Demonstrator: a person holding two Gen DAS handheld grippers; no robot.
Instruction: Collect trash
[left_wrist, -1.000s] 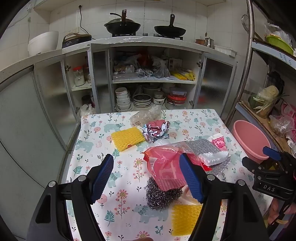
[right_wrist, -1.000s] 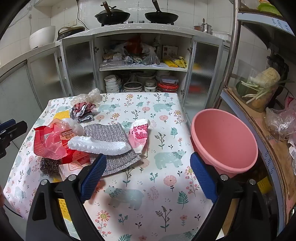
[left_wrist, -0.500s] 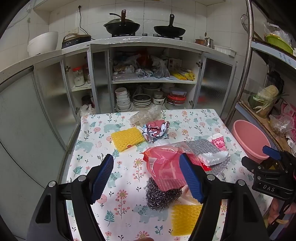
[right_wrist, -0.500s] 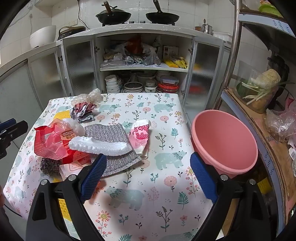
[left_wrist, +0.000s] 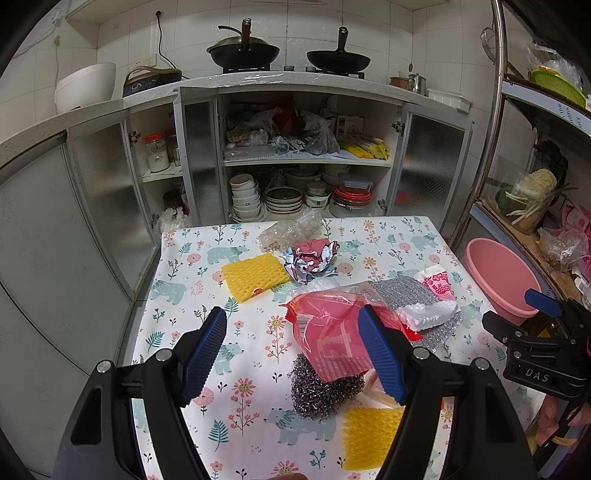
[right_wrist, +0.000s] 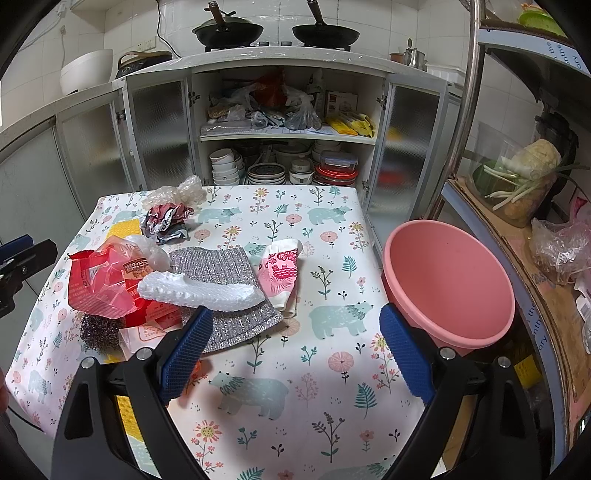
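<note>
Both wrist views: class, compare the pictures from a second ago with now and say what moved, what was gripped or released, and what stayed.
Nothing visibly changed. Both the left gripper and the right gripper hang open and empty over the table, and the trash pile with the red bag and the pink basin lie untouched.

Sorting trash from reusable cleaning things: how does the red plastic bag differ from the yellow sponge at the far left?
The red plastic bag is crumpled, see-through and printed; the yellow sponge is flat, opaque and netted. The bag lies over a steel scourer; the sponge lies alone on the tablecloth. Neither is gripped.
</note>
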